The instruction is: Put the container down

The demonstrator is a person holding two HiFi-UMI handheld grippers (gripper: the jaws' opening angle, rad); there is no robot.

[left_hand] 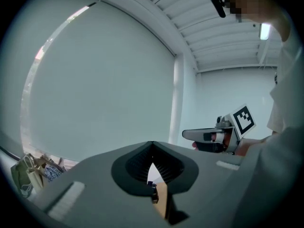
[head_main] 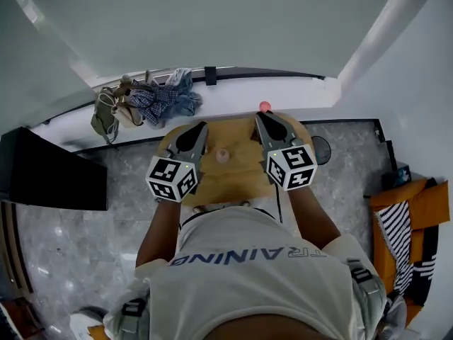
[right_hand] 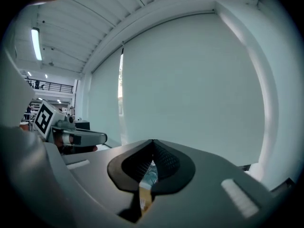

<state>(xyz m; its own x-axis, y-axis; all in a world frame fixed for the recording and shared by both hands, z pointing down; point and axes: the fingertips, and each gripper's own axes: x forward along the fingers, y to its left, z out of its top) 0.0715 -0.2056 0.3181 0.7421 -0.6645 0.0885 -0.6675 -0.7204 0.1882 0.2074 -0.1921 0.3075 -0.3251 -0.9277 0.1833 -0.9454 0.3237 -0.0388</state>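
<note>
The left hand-held gripper point(head_main: 200, 127) and the right hand-held gripper point(head_main: 260, 117) both have their jaws pressed together on nothing, held above the desk point(head_main: 237, 184). The container point(head_main: 222, 156) stands on the desk between them and touches neither, so the putting-down looks finished. It is small, pale and pinkish, too tiny for detail. Just past the right hand-held gripper's tip sits a pink ball point(head_main: 265, 106).

The person's torso point(head_main: 255, 261) hides the near edge of the counter point(head_main: 233, 179). A small pale thing point(head_main: 221, 156) at its middle and a pink blob point(head_main: 265, 106) at its far rim are too small to identify. The left gripper point(left_hand: 152, 145) and right gripper point(right_hand: 153, 143) each block the lower half of their own views, leaving a sliver of counter.
</note>
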